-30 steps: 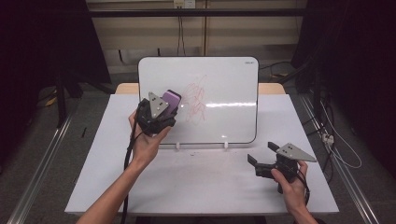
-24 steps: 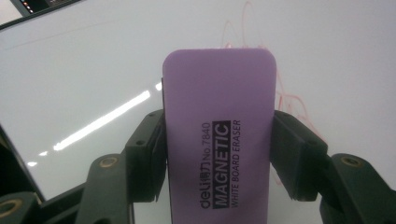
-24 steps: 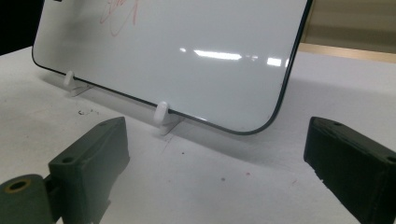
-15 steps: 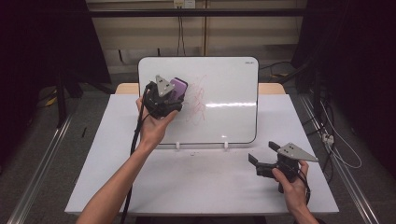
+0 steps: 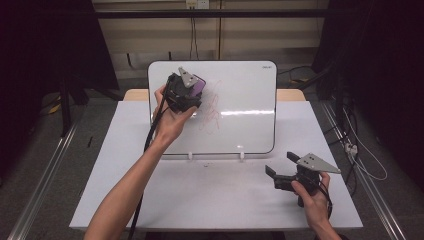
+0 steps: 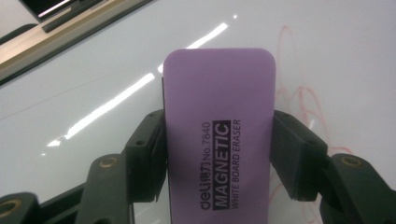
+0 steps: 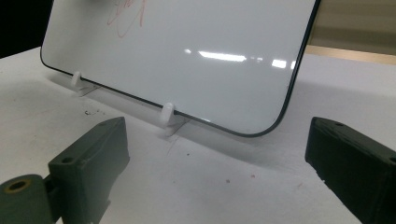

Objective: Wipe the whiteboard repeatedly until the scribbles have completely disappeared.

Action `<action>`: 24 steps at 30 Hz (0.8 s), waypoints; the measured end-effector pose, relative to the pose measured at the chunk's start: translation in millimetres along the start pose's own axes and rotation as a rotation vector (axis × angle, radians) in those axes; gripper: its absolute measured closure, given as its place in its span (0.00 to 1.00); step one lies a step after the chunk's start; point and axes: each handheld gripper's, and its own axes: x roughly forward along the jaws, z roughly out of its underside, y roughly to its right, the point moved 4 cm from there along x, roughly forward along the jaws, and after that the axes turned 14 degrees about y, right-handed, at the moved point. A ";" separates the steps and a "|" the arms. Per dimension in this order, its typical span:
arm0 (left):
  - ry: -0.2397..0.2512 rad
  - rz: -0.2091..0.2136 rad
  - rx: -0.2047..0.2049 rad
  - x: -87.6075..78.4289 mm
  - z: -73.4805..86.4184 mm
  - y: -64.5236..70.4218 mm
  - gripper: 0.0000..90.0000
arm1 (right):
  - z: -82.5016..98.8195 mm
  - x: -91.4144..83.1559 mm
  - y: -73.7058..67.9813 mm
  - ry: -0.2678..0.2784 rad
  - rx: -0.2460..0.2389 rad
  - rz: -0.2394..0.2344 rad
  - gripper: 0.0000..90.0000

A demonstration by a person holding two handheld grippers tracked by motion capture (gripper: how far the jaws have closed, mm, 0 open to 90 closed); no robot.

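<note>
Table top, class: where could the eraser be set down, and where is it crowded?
Free: the white table between the whiteboard stand and the near edge, left of the right gripper; also the strip left of the whiteboard. Crowded: the near right corner, and the board's upper left, where the left gripper holds the purple eraser.

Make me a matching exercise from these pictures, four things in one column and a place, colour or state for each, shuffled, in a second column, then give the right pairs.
Things:
1. whiteboard eraser
2. red scribble
3. right gripper
4. whiteboard

Descriptions:
A. propped up on small white stands
B. purple, clamped between two black jaws
C. open, low over the table
D. drawn on the board just right of the left gripper

Pairs: 1-B, 2-D, 3-C, 4-A
</note>
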 end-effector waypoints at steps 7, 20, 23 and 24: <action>-0.016 -0.027 0.031 7.1 2.5 6.1 0.46 | 0.2 0.9 -1.0 -0.001 -0.001 -0.009 0.06; -0.021 -0.010 0.109 8.7 11.3 29.5 0.46 | 1.2 1.3 -2.0 -0.006 -0.004 -0.012 0.06; -0.018 -0.007 0.134 7.9 13.8 37.9 0.46 | 1.7 2.2 -2.3 -0.007 -0.006 -0.013 0.06; -0.010 -0.007 0.136 8.5 14.0 38.7 0.46 | 1.8 2.4 -2.5 -0.009 -0.006 -0.015 0.06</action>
